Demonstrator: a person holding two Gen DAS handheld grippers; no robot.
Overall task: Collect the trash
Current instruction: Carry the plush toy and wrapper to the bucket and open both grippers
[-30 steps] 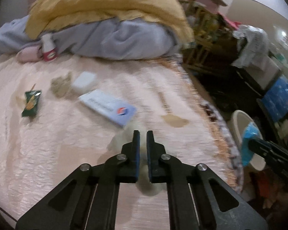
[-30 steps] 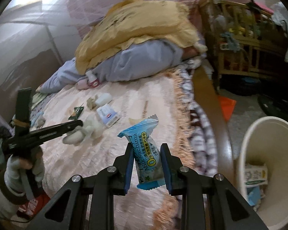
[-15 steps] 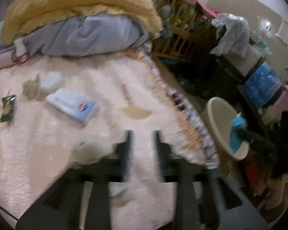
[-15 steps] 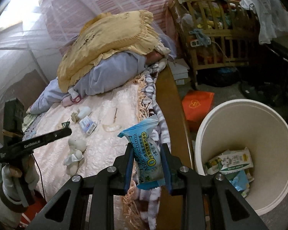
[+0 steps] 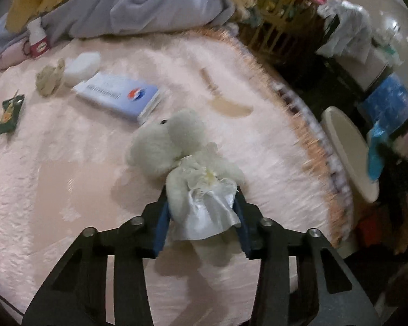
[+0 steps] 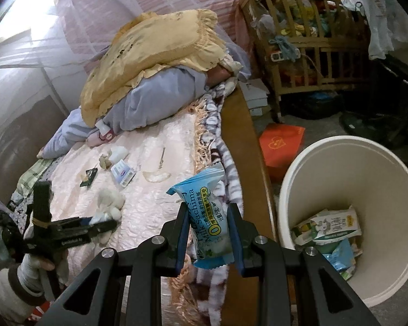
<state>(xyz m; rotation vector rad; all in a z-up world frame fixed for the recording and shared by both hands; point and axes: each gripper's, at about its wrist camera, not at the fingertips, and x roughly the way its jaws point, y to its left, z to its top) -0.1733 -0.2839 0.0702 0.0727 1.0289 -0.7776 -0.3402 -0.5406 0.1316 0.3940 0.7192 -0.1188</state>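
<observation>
Sitting on the floor beside the bed [image 6: 160, 190], the round white bin [image 6: 307, 179] holds crumpled cartons and wrappers. Right gripper [image 6: 208, 233] clamps a glossy blue snack wrapper [image 6: 206, 217] near its rim. Left gripper [image 5: 201, 209], jaws just closing, flanks a fluffy toy [image 5: 176, 141] in satin skirt; contact unclear.

Both grippers [image 5: 201, 217] [image 6: 208, 233] black plastic w/ blue pads [image 6: 182, 233], silver screws on top. Left one [image 6: 95, 224] has white lettering + rubber band on handle. Person's in a white glove [image 6: 34, 271], dark cuff.
</observation>
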